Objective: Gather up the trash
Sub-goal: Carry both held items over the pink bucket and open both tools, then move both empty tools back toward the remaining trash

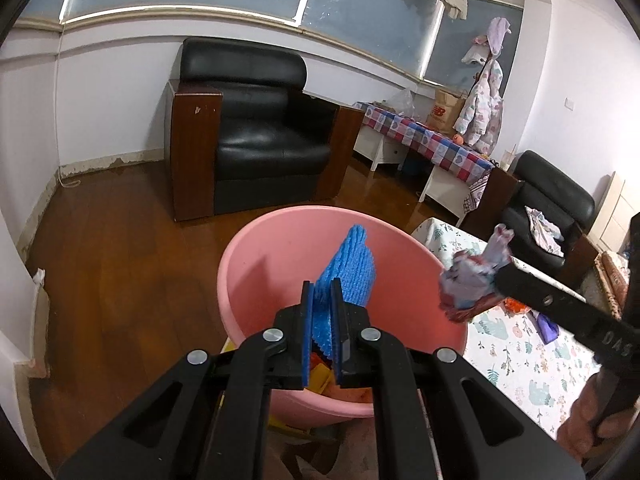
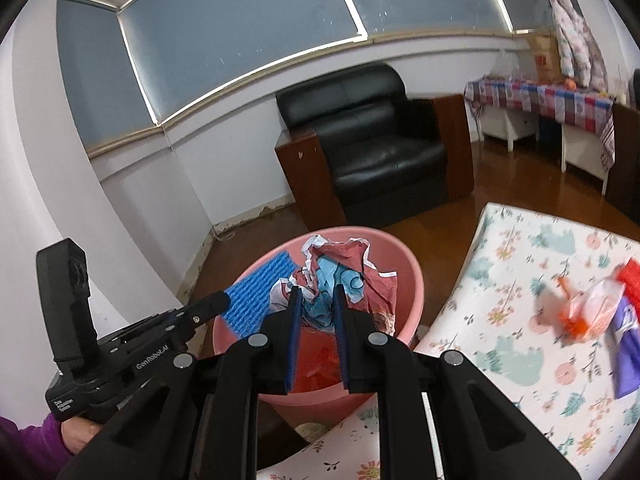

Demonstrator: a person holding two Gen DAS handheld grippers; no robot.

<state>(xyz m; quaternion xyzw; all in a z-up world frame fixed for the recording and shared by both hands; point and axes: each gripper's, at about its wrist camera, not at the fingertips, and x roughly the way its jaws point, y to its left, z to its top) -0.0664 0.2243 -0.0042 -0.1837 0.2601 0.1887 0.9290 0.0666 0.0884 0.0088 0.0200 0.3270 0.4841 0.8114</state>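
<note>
A pink bucket (image 1: pixel 256 240) stands on the floor beside the floral-cloth table (image 1: pixel 532 368). My left gripper (image 1: pixel 322 288) is shut on a blue foam net (image 1: pixel 352 268), held over the bucket's mouth. From the right, my right gripper (image 1: pixel 500 276) brings a crumpled wrapper (image 1: pixel 468 284) level with the bucket's right rim. In the right wrist view my right gripper (image 2: pixel 316 292) is shut on that red, white and blue wrapper (image 2: pixel 340 264) above the bucket (image 2: pixel 412 276). The left gripper (image 2: pixel 220 302) with the blue foam net (image 2: pixel 256 296) sits to its left. Orange scraps lie in the bucket's bottom.
More trash lies on the floral table (image 2: pixel 520 360): an orange and white wrapper (image 2: pixel 584 312), a purple piece (image 2: pixel 628 344) and a red item (image 2: pixel 630 280). A black armchair (image 1: pixel 256 136) stands behind the bucket on the wood floor. A checked-cloth table (image 1: pixel 432 136) is at the back right.
</note>
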